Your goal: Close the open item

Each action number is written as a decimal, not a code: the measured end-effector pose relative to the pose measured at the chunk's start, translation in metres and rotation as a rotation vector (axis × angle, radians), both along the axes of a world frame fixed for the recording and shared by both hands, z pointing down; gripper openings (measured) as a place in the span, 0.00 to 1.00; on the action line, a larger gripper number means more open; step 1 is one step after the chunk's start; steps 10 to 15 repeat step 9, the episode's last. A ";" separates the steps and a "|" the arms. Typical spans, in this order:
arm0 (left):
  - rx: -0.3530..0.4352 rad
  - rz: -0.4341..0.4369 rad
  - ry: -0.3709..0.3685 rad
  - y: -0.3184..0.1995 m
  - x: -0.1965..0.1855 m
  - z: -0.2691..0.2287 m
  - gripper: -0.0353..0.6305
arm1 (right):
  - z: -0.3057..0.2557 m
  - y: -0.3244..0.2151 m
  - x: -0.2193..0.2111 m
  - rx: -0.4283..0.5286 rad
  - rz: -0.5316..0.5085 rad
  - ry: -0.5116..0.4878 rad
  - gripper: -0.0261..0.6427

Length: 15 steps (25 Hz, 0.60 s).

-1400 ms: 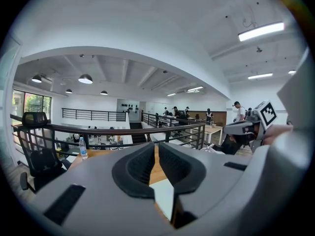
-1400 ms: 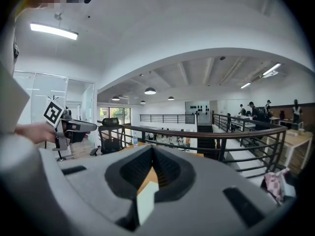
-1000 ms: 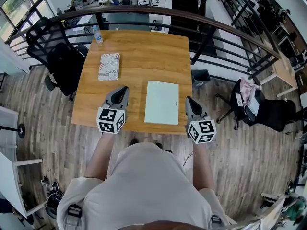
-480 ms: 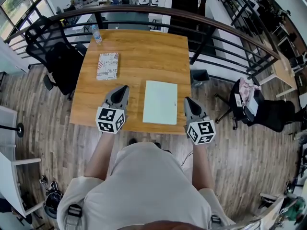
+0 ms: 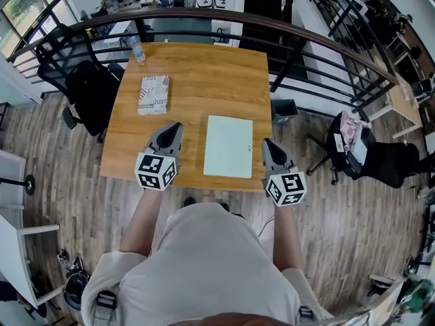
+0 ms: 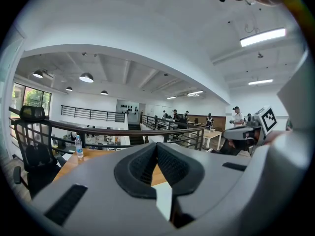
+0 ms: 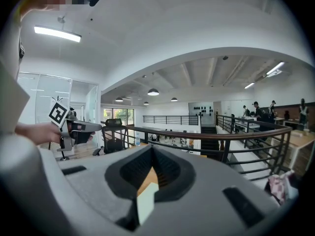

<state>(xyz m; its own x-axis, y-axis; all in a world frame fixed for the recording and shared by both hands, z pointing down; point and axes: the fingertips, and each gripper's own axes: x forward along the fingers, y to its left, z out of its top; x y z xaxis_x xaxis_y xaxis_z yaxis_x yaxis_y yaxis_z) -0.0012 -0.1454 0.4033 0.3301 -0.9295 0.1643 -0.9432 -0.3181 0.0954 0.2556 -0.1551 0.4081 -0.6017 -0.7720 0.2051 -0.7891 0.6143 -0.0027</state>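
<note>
A pale green flat item (image 5: 228,146), like a thin laptop or folder, lies shut and flat on the wooden table (image 5: 204,80) near its front edge. My left gripper (image 5: 175,125) hovers just left of it, its jaws together and nothing between them. My right gripper (image 5: 266,141) is at the item's right edge, over the table's front right corner, with its jaws likewise together and empty. In the left gripper view the jaws (image 6: 157,146) meet at the tip, and a strip of the pale item (image 6: 164,200) shows below them. The right gripper view shows the same pale strip (image 7: 145,203).
A patterned book (image 5: 153,94) lies shut on the table's left half. A water bottle (image 5: 138,49) stands at the far left corner. A black office chair (image 5: 78,73) is left of the table, and a curved black railing (image 5: 306,46) runs behind and to the right.
</note>
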 end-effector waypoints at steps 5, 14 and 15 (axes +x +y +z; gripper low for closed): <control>-0.004 0.003 0.012 -0.001 0.000 0.000 0.04 | -0.001 -0.002 -0.001 -0.001 0.005 -0.007 0.04; -0.009 0.005 0.013 -0.001 0.000 0.003 0.04 | -0.002 -0.003 0.000 0.004 0.009 -0.007 0.04; -0.009 0.005 0.013 -0.001 0.000 0.003 0.04 | -0.002 -0.003 0.000 0.004 0.009 -0.007 0.04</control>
